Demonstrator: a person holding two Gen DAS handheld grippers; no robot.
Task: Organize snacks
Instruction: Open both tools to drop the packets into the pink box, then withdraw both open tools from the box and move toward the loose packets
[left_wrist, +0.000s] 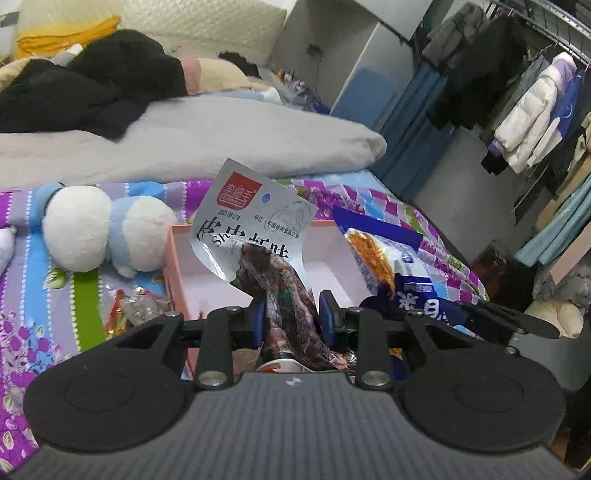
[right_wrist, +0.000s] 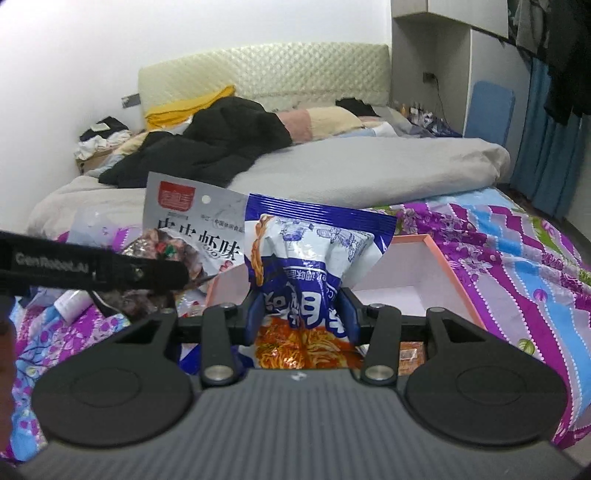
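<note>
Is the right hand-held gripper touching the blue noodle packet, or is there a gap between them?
Touching. In the right wrist view, the right hand-held gripper has both blue pads pressed against the blue noodle packet, which is pinched and crumpled between them.

The pink box (left_wrist: 177, 258) lies open on the bed, its white floor mostly bare, so there is room to come down into it. A plush toy (left_wrist: 107, 232) crowds its left wall, and loose wrappers (left_wrist: 129, 310) lie just beside the near corner. Behind it the grey duvet (right_wrist: 369, 170) rises like a bank. The patterned bedspread (right_wrist: 517, 258) right of the box looks clear, though its far edge is blurred.
</note>
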